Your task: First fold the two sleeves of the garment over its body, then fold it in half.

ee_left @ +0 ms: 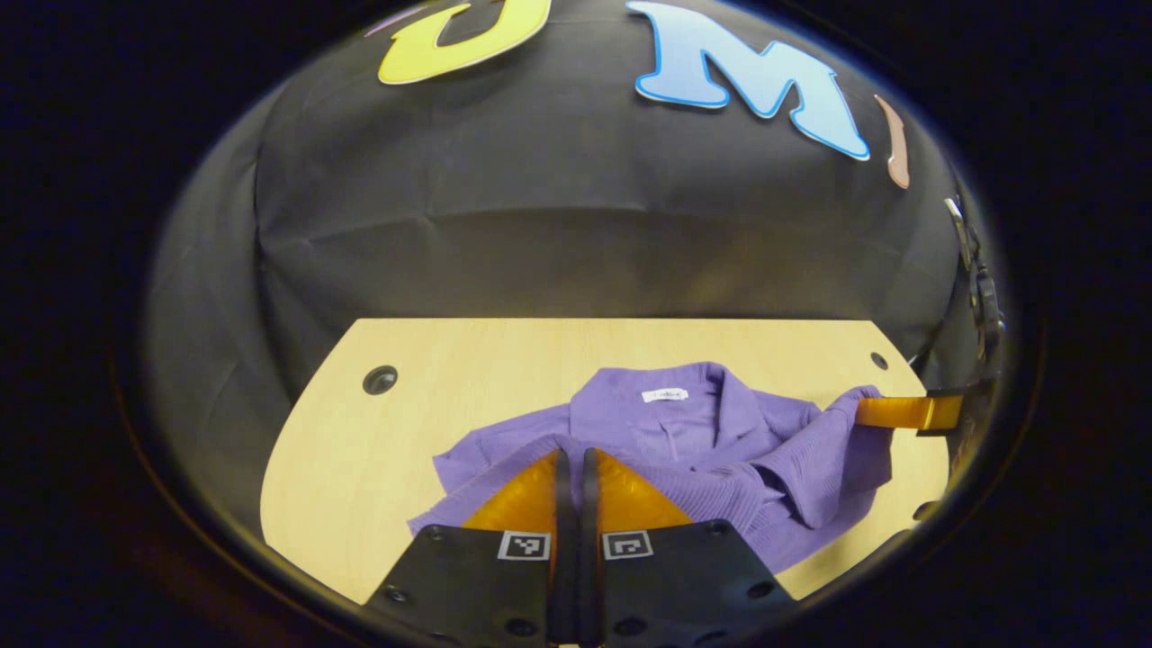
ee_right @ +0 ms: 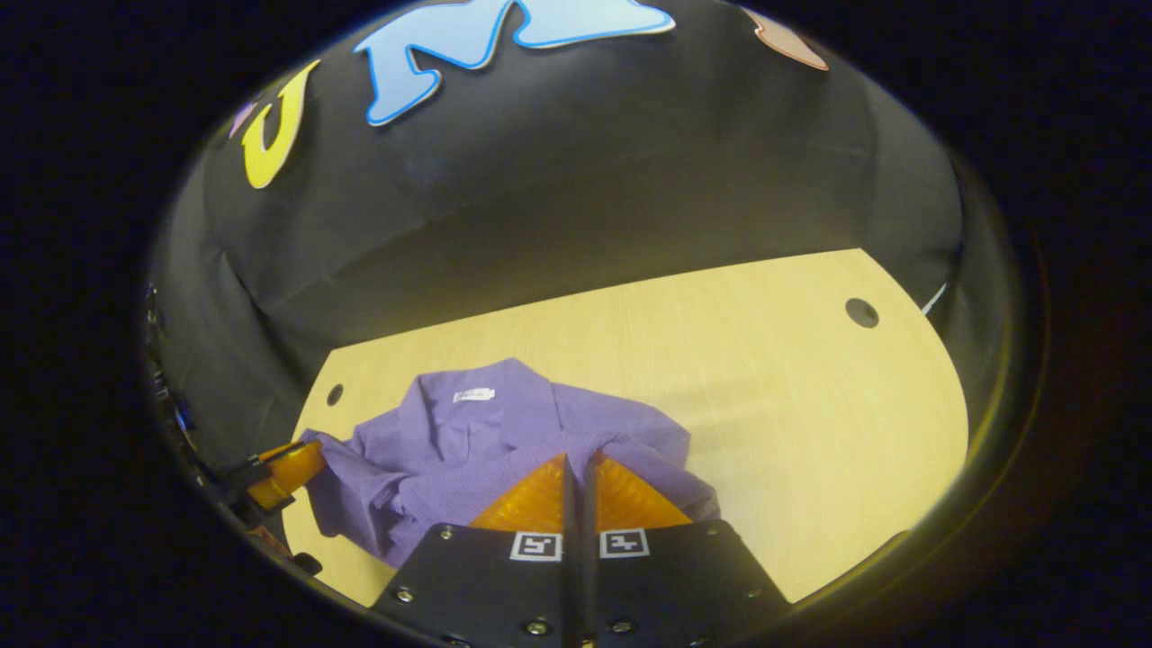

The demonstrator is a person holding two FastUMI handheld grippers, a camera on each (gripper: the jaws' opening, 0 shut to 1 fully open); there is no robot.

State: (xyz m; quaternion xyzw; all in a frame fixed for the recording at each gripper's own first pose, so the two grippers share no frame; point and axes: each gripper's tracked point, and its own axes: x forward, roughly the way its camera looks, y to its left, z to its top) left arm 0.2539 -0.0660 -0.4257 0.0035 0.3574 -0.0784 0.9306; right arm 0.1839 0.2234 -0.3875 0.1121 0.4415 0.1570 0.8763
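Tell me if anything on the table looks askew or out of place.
The shirt lies bunched and crooked on the table, collar toward the wall. Each claw, left and right, is closed on purple fabric. Nothing is spilled or damaged.

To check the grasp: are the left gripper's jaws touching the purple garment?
Touching. The right gripper view shows the left gripper with its tips in the garment fabric, which is pulled up there.

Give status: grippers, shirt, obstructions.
Left gripper shut on purple shirt, right gripper likewise. Shirt bunched on the table, lifted at both pinched ends, collar up. No obstruction seen.
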